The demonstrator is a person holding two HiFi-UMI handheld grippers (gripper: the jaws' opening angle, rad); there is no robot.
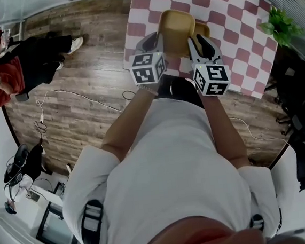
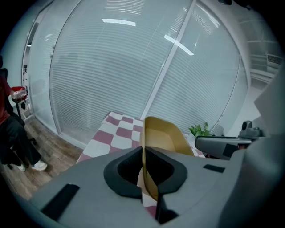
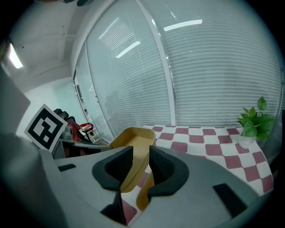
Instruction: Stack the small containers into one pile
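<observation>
A tan yellow container hangs above the red-and-white checkered table, between both grippers. My left gripper is shut on its left wall; in the left gripper view the thin wall is pinched between the pads of the gripper. My right gripper is at its right side. In the right gripper view the container's wall runs through the gap of the gripper, whose jaws stand apart without pressing it. A second yellow container sits just under and to the right, its rim below the right jaw.
A small potted plant stands at the table's right edge. A person in red is on the wooden floor at the left, with cables lying nearby. Dark office chairs stand at the right. Glass walls with blinds lie beyond the table.
</observation>
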